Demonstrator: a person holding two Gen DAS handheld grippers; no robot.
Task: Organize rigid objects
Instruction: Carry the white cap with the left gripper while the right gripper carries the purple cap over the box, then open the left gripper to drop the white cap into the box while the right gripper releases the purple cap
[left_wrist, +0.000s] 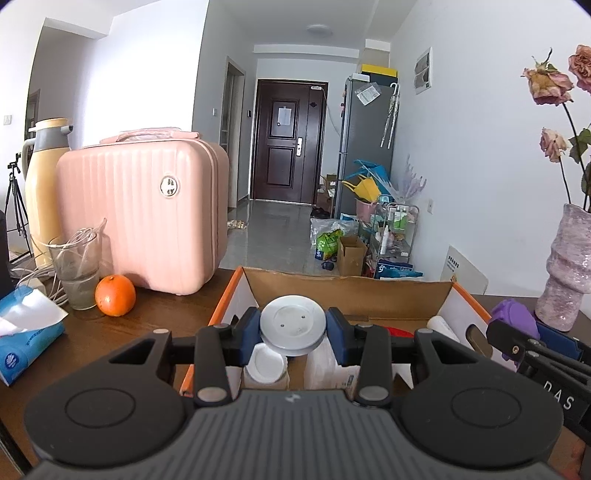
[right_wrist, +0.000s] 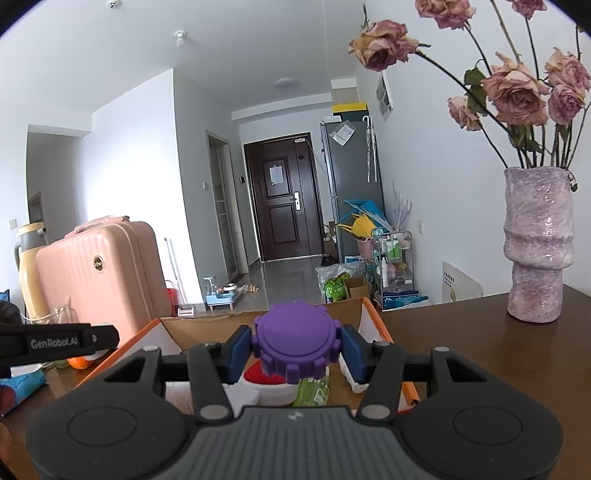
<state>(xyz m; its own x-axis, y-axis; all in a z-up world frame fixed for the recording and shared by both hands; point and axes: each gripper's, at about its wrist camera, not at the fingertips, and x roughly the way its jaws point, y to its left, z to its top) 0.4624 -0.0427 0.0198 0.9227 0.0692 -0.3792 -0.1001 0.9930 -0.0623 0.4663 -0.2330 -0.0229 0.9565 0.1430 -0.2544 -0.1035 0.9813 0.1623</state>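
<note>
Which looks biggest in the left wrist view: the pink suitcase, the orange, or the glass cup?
1. Pink suitcase, by far the largest.
2. Glass cup.
3. Orange, a little shorter than the cup.
The cup and the orange stand side by side, so nearness hardly skews that pair.

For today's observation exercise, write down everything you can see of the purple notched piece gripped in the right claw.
The purple notched piece is a round, matte, plastic-looking knob with a flat top face and square teeth around its rim, like a gear. A narrower toothed part shows beneath it. The right claw is shut on it, one blue pad pressing each side. It hangs above the open cardboard box, over a red item and a green bottle, touching neither as far as can be seen.
</note>
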